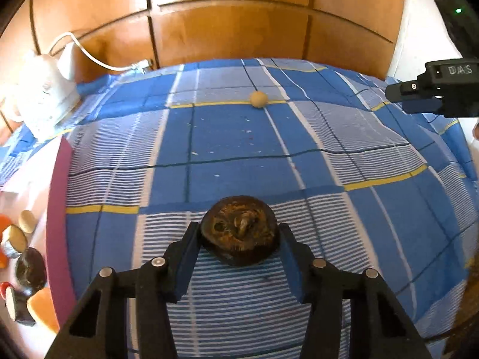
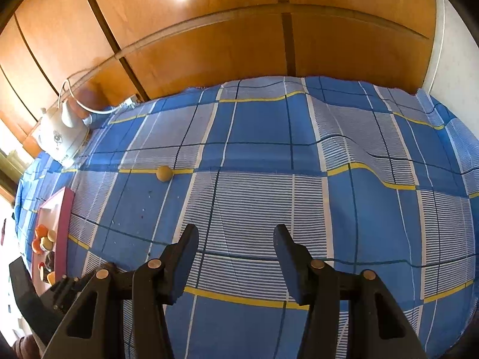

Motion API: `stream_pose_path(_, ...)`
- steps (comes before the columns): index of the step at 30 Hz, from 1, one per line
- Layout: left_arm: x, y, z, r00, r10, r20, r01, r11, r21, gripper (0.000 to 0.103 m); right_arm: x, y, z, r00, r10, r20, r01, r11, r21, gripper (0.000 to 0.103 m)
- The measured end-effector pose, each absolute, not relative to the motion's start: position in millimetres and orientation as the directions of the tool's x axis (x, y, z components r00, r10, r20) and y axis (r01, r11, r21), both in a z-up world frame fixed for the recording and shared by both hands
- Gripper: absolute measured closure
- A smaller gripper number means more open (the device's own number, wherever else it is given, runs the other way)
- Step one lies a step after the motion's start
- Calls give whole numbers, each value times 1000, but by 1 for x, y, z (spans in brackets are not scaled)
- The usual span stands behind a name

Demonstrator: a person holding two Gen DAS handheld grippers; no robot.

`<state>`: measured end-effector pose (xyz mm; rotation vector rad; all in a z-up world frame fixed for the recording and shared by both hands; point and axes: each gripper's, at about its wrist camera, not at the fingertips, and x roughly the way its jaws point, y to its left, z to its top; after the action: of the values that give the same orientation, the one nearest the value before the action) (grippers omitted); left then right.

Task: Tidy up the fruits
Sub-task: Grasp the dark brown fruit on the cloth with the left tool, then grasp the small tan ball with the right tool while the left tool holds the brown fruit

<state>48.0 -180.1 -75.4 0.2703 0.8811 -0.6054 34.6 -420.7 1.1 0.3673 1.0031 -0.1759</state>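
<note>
A dark, round fruit (image 1: 239,230) with a fibrous orange-brown top sits between the fingers of the left gripper (image 1: 239,239), both blue pads pressed against its sides, so it is clamped there, apparently above the checked bed cover (image 1: 239,149). It is gripped across its widest part, which should keep it from rolling out on the way. The likely goal is the pink-rimmed tray (image 1: 57,209) just off to the left, where other fruits (image 1: 21,239), orange, dark and pale, already lie together. A small tan ball (image 1: 258,98) rests alone far across the bed on a yellow stripe, probably the next piece to collect. The right gripper (image 2: 236,257) hangs over bare cover with its fingers wide apart and nothing between them, free for that pick. A white iron (image 1: 45,98) stands at the bed's far left corner, clear of the work.
</note>
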Motion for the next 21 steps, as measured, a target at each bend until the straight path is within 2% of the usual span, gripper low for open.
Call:
stream_pose_path(15,40,-175,-85,555,-433,-710,614,789,-1,48,66,-361,-15,442,185,-878,109,960,257,50)
stream_pose_path(21,38,-175,-86,567,-438,-697,613,790,2,48,119,-341,-19,451,178,-874,71,970,234,57)
